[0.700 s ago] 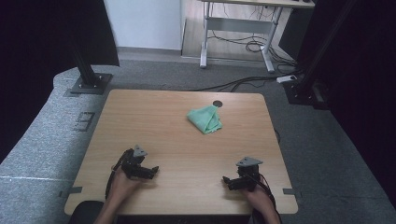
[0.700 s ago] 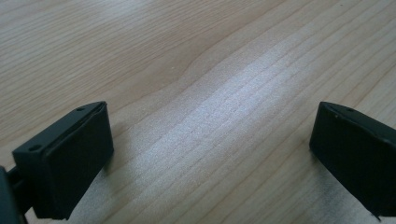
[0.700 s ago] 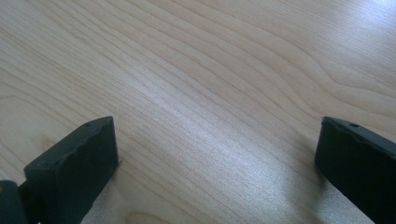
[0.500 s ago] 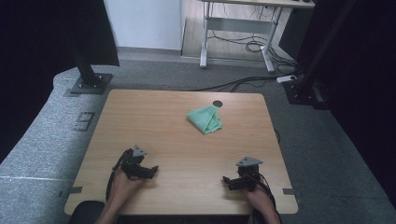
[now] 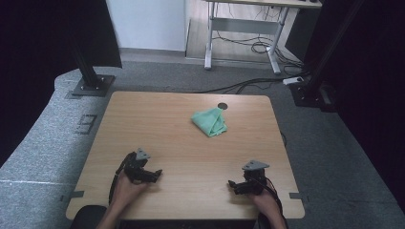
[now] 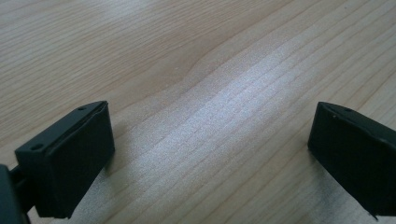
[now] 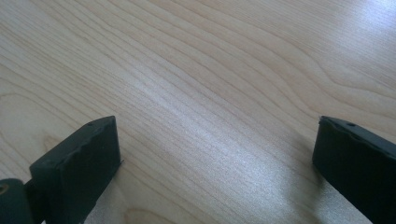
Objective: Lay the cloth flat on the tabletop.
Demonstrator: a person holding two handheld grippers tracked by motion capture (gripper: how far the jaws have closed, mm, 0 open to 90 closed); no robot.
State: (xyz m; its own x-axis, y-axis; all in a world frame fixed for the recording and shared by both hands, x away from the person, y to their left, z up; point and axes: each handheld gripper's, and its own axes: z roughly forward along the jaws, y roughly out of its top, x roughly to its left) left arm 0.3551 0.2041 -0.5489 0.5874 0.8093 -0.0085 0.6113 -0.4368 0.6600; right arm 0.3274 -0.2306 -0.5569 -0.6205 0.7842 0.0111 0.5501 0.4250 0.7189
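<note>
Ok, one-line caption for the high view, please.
Both hands rest an open tool, left tool and right tool, at the wooden table's near edge; a crumpled green cloth lies untouched farther back.

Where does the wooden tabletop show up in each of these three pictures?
High view: the tabletop lies mid-picture, green cloth on its far half.
Left gripper view: it spreads behind the open jaws of the left gripper.
Right gripper view: likewise, behind the right gripper.
Shared landmark: its pale wood grain.
</note>
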